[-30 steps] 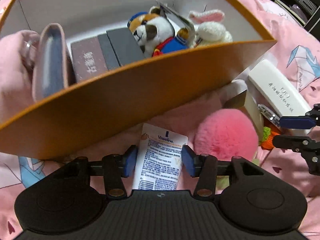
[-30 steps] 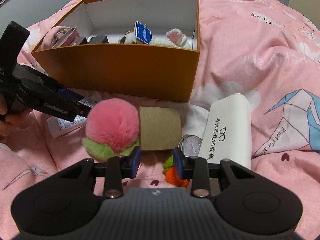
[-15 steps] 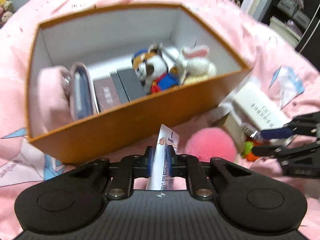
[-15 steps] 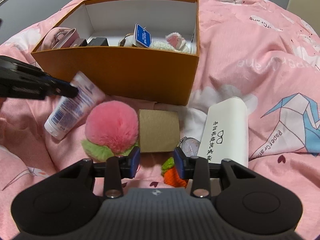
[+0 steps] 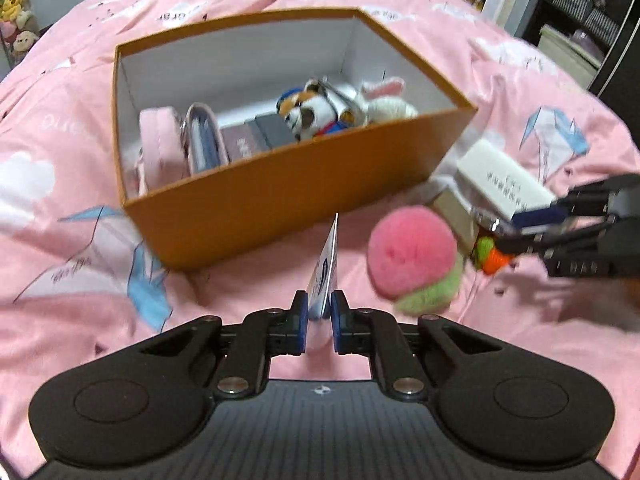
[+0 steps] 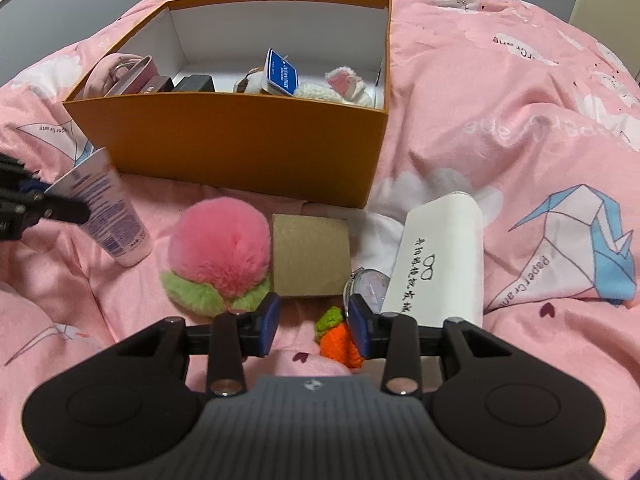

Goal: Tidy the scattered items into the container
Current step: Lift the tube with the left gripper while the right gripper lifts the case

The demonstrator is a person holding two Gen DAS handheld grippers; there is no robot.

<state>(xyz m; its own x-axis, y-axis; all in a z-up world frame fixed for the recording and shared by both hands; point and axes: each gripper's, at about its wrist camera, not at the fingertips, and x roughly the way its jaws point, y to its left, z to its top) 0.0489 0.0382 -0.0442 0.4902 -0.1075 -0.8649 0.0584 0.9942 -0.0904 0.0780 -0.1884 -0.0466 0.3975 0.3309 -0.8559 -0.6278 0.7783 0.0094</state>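
Observation:
My left gripper (image 5: 319, 312) is shut on a white and pink Vaseline tube (image 5: 325, 272), held edge-on above the bedspread in front of the orange box (image 5: 280, 184). The tube also shows in the right wrist view (image 6: 104, 212), hanging cap down from the left gripper (image 6: 60, 206). My right gripper (image 6: 314, 320) is open and low over a small orange and green knitted carrot (image 6: 338, 338). A pink and green pompom (image 6: 220, 248), a brown cardboard box (image 6: 310, 256), a watch (image 6: 370, 282) and a white glasses case (image 6: 438, 256) lie ahead of it.
The orange box (image 6: 240, 140) holds a pink pouch (image 5: 160, 144), dark small boxes (image 5: 256, 136), a plush dog (image 5: 308, 114) and a white bunny plush (image 5: 384, 100). The pink bedspread (image 6: 520, 120) is rumpled all around. Dark shelving (image 5: 580, 20) stands at the far right.
My left gripper closed on the Vaseline tube, turned it edge-on and lifted it up and back from the box. My right gripper stayed open over the carrot.

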